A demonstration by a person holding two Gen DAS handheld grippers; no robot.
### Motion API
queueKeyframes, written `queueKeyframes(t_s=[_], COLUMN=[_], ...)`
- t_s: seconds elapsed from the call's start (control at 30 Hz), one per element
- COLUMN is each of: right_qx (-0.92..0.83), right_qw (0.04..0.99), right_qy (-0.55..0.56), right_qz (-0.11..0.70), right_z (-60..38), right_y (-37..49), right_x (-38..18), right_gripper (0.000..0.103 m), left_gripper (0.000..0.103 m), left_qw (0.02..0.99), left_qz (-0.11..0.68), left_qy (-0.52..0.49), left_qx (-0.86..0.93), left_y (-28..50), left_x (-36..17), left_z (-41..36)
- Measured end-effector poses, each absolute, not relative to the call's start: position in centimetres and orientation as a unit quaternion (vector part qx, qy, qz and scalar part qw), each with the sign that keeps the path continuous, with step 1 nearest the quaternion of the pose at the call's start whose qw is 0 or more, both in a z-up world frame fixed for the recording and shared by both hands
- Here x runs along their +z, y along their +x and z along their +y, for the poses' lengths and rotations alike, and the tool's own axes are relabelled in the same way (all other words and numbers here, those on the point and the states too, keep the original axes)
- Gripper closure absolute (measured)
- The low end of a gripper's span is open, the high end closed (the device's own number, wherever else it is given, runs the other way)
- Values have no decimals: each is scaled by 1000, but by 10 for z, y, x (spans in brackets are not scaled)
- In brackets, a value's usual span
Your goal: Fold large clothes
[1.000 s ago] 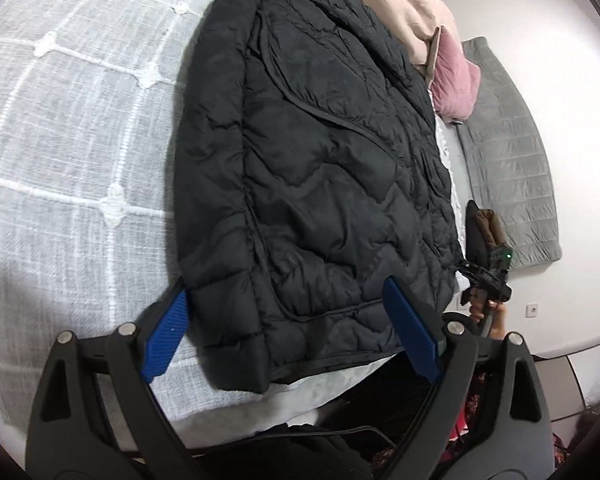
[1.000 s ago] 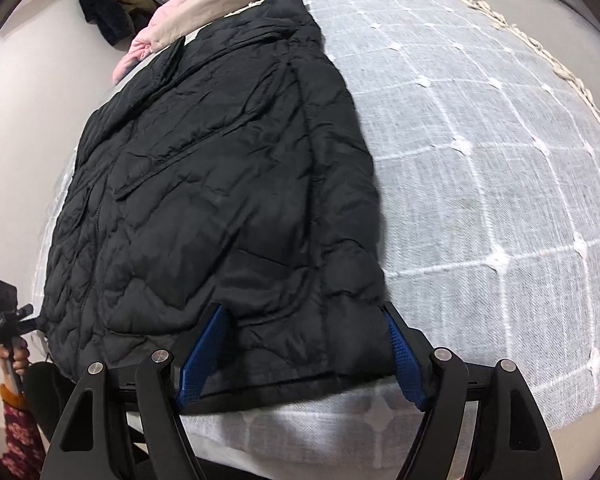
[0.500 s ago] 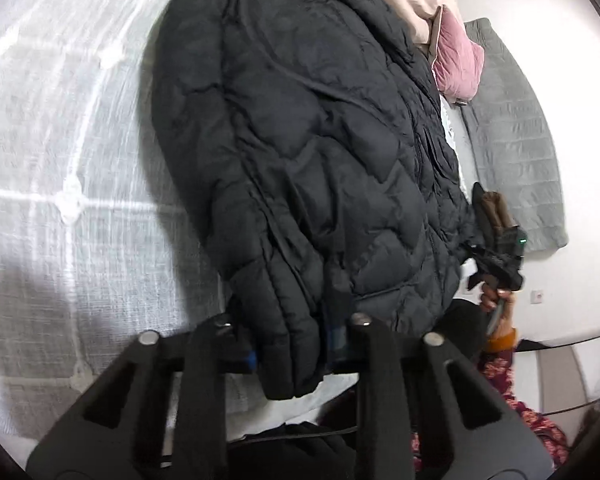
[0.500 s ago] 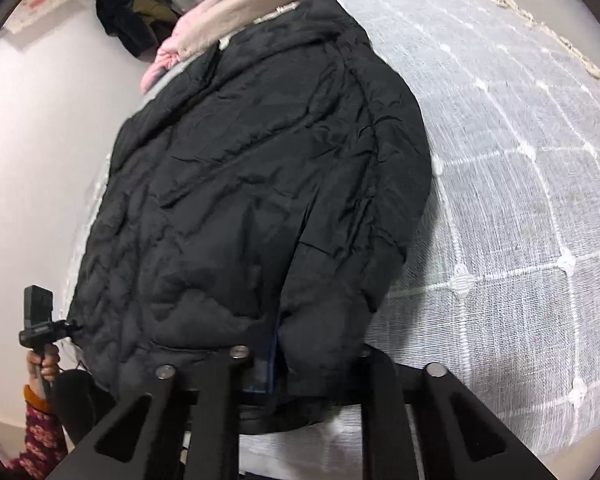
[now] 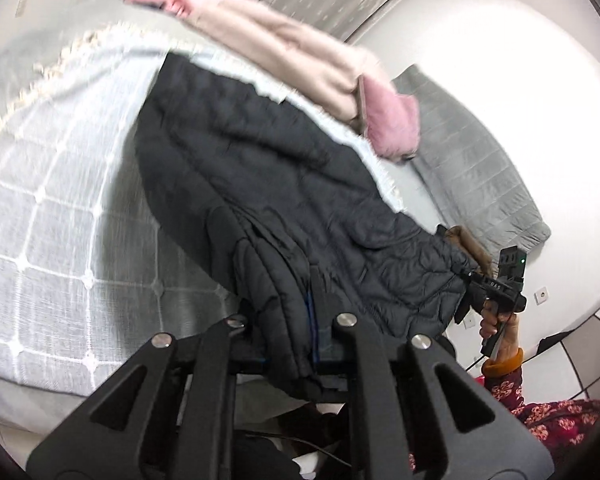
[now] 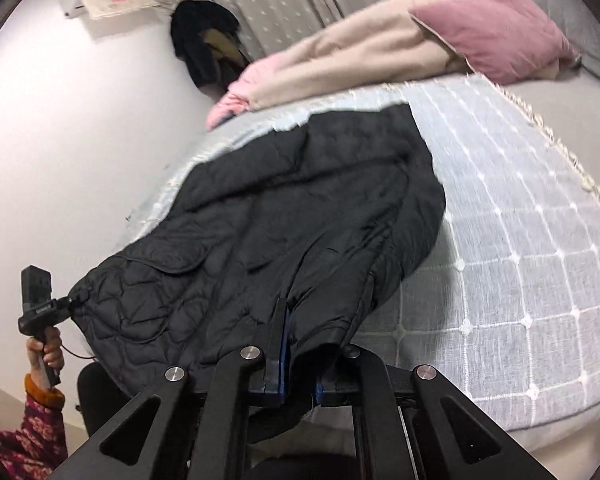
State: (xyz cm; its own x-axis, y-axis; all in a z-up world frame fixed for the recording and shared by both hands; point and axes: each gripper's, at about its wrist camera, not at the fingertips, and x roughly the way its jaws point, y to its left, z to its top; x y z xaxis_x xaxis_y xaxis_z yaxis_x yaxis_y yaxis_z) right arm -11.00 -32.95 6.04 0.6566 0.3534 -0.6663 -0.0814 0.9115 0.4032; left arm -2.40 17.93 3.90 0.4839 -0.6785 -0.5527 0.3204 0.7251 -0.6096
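Note:
A black quilted jacket [image 5: 268, 184] lies on a bed with a grey-white checked cover [image 5: 52, 216]; it also shows in the right wrist view [image 6: 284, 216]. My left gripper [image 5: 288, 332] is shut on one corner of the jacket's near hem and holds it lifted off the bed. My right gripper [image 6: 300, 344] is shut on the other hem corner, also lifted. Each gripper appears at the edge of the other's view, the right one [image 5: 496, 288] and the left one [image 6: 40, 304]. The blue pads are mostly hidden by fabric.
A beige and pink blanket pile [image 6: 364, 48] and a pink pillow [image 6: 496, 32] lie at the bed's far end. A grey quilted mat [image 5: 472, 164] leans on the wall. Dark clothes [image 6: 204, 40] hang by the curtain. The checked cover [image 6: 520, 240] spreads right of the jacket.
Both grippers closed on the jacket's near hem corners, then lifted the hem up and toward the far end. The jacket's near part now hangs bunched from the jaws.

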Motion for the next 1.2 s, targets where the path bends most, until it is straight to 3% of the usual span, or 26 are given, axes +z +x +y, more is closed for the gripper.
queueKeyframes(t_s=[0.6, 0.83, 1.2], right_qx=[113, 89, -5], right_qw=[935, 937, 941], right_qy=[159, 137, 124], right_qz=[297, 309, 315], right_z=[-350, -339, -344], right_y=[-171, -129, 10], right_x=[164, 159, 141], right_gripper=[94, 94, 93], left_gripper=[88, 88, 86], left_qw=[852, 857, 883], left_qz=[328, 337, 328], left_qy=[-232, -263, -278], left_qx=[-336, -287, -188], left_y=[-82, -19, 119], left_x=[105, 101, 83], left_z=[216, 212, 189])
